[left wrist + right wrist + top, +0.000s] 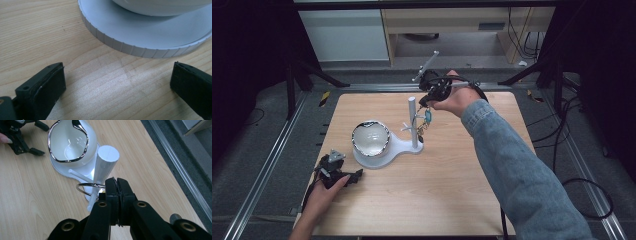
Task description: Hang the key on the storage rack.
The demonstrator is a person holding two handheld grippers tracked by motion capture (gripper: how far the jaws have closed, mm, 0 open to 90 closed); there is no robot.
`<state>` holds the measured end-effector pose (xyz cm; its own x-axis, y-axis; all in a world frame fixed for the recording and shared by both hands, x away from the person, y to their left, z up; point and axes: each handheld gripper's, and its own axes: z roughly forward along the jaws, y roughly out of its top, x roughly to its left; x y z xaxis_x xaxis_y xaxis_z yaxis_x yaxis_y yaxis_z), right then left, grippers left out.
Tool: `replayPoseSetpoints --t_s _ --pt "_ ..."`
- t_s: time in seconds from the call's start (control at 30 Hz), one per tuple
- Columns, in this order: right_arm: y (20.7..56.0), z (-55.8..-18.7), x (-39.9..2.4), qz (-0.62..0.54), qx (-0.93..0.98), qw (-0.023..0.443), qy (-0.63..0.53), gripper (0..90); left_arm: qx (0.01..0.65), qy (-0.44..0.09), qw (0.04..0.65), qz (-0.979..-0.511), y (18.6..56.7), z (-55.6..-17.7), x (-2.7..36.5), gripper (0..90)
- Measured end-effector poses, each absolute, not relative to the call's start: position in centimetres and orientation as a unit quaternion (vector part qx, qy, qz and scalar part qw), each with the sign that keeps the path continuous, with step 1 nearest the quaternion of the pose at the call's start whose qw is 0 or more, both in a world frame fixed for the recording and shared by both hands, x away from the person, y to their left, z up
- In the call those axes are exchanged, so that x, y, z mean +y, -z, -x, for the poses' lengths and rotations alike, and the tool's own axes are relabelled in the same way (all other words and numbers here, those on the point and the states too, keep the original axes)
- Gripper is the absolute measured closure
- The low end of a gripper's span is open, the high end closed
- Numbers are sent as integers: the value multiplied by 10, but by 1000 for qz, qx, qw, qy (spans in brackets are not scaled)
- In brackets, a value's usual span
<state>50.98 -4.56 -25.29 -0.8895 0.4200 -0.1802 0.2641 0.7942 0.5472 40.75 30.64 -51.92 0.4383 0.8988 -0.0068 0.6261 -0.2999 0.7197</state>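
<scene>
**Key ring held at the stand's post, hanging step in hand**

Near edge of the table point(422, 200): the left gripper point(343, 175) rests low on the wood, just short of the stand's round base point(140, 37). In the left gripper view its fingers point(47, 87) stand wide apart with bare table between them; they hold nothing and touch nothing.

Mid-table: a white stand point(384, 147) carries a white bowl point(370, 138) with a silvered, wavy rim on its round base. An upright white post point(412, 122) rises from the narrower end, with thin pegs branching off it.

Far side: the right gripper point(428, 101) hangs above the post, pointing down. In the right gripper view its fingers point(111, 188) are pressed fully together on a thin metal key ring point(87, 187), which lies just beside the post point(103, 167), near one peg point(81, 176). Whether the ring touches the post cannot be told. In the high view a small bunch point(426, 122) with a teal tag dangles below the ring, close to the post.

Judgement: the step in hand is hanging the ring on the stand. The next move calls for lining the ring's opening over a peg tip, sliding it on, then parting the fingers. The dangling bunch may swing and snag.

The ring is slim, bright and round; the bunch beneath is too small to itemise.
</scene>
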Motion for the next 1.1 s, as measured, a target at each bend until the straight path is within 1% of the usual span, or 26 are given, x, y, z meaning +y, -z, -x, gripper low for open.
replayPoseSetpoints --t_s 0.57,0.97,1.03,1.1 --pt "272 -519 -39 -190 939 126 -257 886 489 -204 333 -780 519 -407 306 0" --pt "275 -521 -42 -194 938 118 -262 883 489 -205 333 -780 519 -407 306 0" --pt "275 -521 -43 -194 938 118 -261 866 489 -205 333 -780 519 -407 306 0" --pt "276 -521 -43 -197 937 120 -262 792 489 -205 333 -780 519 -407 306 0"
